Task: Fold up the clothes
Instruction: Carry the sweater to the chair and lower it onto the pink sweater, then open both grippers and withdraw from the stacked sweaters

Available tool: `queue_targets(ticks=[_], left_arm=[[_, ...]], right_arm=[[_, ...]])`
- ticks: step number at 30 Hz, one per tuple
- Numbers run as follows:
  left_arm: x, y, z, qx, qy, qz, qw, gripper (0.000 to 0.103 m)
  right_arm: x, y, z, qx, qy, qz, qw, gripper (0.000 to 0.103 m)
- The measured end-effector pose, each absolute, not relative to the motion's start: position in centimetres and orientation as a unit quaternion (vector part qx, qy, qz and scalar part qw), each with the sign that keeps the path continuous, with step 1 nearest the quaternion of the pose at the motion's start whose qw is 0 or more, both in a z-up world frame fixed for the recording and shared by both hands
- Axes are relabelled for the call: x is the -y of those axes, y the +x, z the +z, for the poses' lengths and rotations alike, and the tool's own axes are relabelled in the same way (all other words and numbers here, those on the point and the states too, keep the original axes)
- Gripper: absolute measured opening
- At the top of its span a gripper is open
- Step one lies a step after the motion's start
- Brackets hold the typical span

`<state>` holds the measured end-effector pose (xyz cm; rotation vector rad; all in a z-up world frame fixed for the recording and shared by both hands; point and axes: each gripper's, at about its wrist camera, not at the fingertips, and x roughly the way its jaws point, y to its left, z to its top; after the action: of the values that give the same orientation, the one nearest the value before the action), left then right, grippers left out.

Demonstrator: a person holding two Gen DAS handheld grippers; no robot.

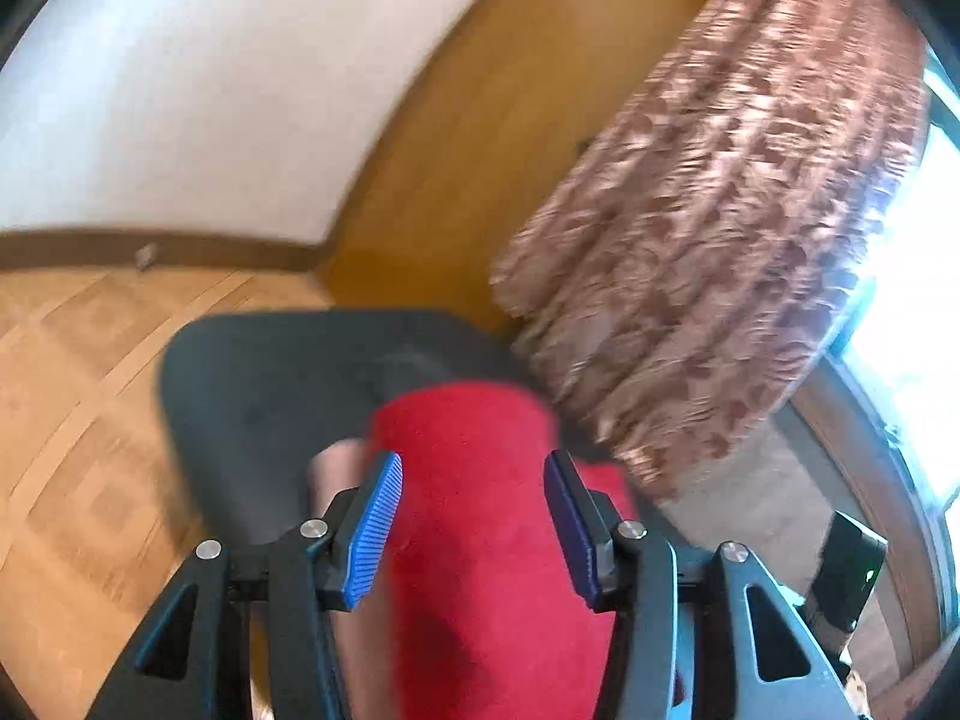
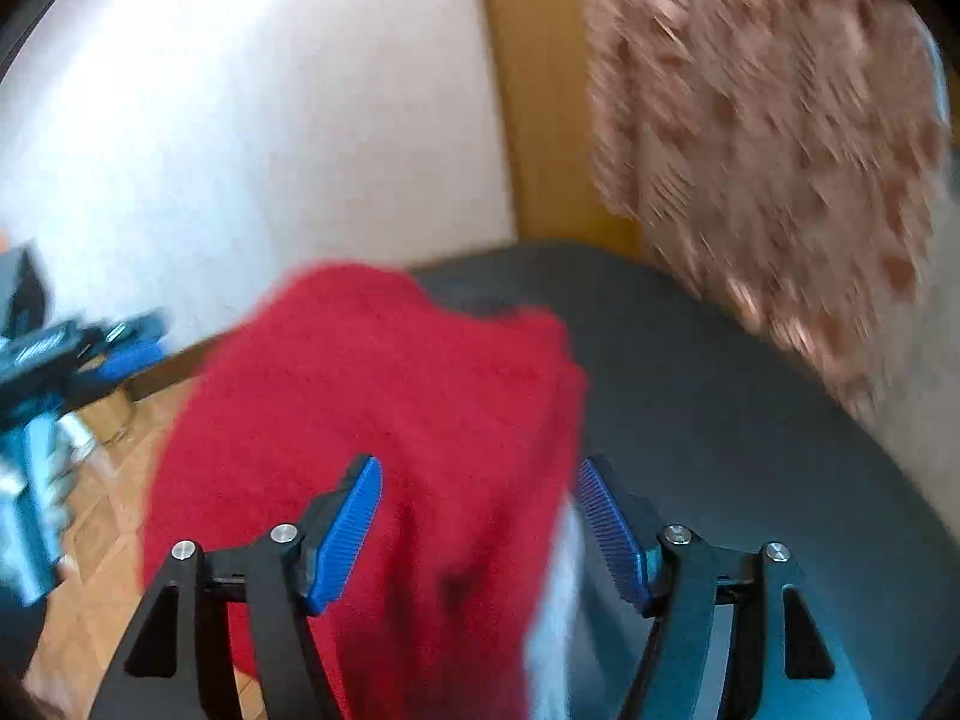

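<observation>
Both pictures are smeared with blur. The fuzzy red cloth (image 2: pixel 384 420) runs off the bottom edge, and it hides part of the dark grey seat (image 2: pixel 720 396). The brown patterned curtain (image 1: pixel 720 240) is blurry. A blurry blue-and-black tool (image 2: pixel 42 396), maybe the other gripper, is cut off at the left edge.

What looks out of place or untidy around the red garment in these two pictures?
The red garment lies bunched, not flat, on the dark table, and it seems to hang over the table's edge on the left. Both the left gripper and the right gripper are open around it. Blur hides finer detail.
</observation>
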<state>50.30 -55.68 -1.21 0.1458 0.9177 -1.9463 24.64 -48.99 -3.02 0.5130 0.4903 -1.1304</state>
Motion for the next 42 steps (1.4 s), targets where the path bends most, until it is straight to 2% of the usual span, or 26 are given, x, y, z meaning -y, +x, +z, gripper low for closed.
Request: queue_targets(ticks=[3, 6, 7, 8, 9, 10, 11, 13, 19, 20, 22, 23, 26, 30, 33, 35, 40, 42], left_arm=[[58.1, 46.7, -0.8, -0.356, 0.069, -0.821, 0.442, 0.05], [62.6, 42.2, -3.8, -0.379, 0.142, -0.811, 0.423, 0.05], [64.0, 41.1, -5.4, -0.385, 0.169, -0.805, 0.418, 0.049], [64.5, 40.4, -6.3, -0.371, 0.193, -0.804, 0.423, 0.046], [64.3, 40.1, -6.6, -0.356, 0.205, -0.803, 0.432, 0.036], [64.2, 39.8, -6.9, -0.34, 0.216, -0.801, 0.442, 0.03], [64.0, 39.5, -7.2, -0.325, 0.228, -0.799, 0.451, 0.029], [63.7, 38.9, -7.9, -0.294, 0.249, -0.795, 0.469, 0.02], [62.4, 39.1, -7.7, -0.276, 0.258, -0.783, 0.493, 0.018], [62.3, 39.1, -7.3, -0.277, 0.258, -0.783, 0.493, 0.019], [61.9, 39.5, -6.1, -0.287, 0.243, -0.783, 0.496, 0.03], [61.3, 39.7, -5.2, -0.287, 0.231, -0.783, 0.501, 0.032], [59.0, 40.1, -2.7, -0.281, 0.207, -0.781, 0.517, 0.051], [53.5, 38.9, -0.2, -0.231, 0.206, -0.791, 0.529, 0.052], [48.1, 37.9, 0.5, -0.195, 0.22, -0.796, 0.529, 0.053], [44.5, 37.8, 0.5, -0.177, 0.241, -0.788, 0.539, 0.053], [38.1, 40.0, -0.3, -0.196, 0.275, -0.758, 0.558, 0.053], [36.0, 41.0, 0.8, -0.177, 0.279, -0.751, 0.572, 0.053]], right_arm=[[50.4, 28.2, -3.2, -0.249, 0.223, -0.484, 0.809, 0.072], [52.4, 29.9, -4.9, -0.295, 0.223, -0.464, 0.805, 0.073], [53.0, 29.8, -6.5, -0.31, 0.241, -0.465, 0.793, 0.079], [53.9, 29.2, -8.2, -0.31, 0.27, -0.467, 0.783, 0.081], [53.9, 28.4, -8.9, -0.284, 0.287, -0.469, 0.785, 0.084], [53.8, 27.6, -9.6, -0.257, 0.304, -0.471, 0.787, 0.084], [53.7, 26.9, -10.3, -0.234, 0.317, -0.472, 0.788, 0.084], [52.4, 27.2, -11.2, -0.228, 0.291, -0.484, 0.793, 0.084], [52.1, 27.7, -11.3, -0.235, 0.27, -0.499, 0.79, 0.084], [52.2, 27.9, -11.0, -0.242, 0.27, -0.503, 0.785, 0.084], [52.0, 28.2, -9.8, -0.256, 0.274, -0.511, 0.773, 0.086], [51.7, 28.1, -9.0, -0.259, 0.278, -0.515, 0.768, 0.086], [48.4, 26.7, -6.7, -0.241, 0.274, -0.533, 0.763, 0.087], [43.8, 24.2, -4.8, -0.203, 0.281, -0.568, 0.746, 0.098], [41.6, 22.6, -4.4, -0.201, 0.297, -0.597, 0.718, 0.099], [39.2, 21.8, -4.2, -0.201, 0.31, -0.613, 0.699, 0.103], [33.2, 22.0, -2.4, -0.222, 0.296, -0.65, 0.664, 0.103], [32.0, 23.0, -1.9, -0.232, 0.285, -0.65, 0.665, 0.103]])
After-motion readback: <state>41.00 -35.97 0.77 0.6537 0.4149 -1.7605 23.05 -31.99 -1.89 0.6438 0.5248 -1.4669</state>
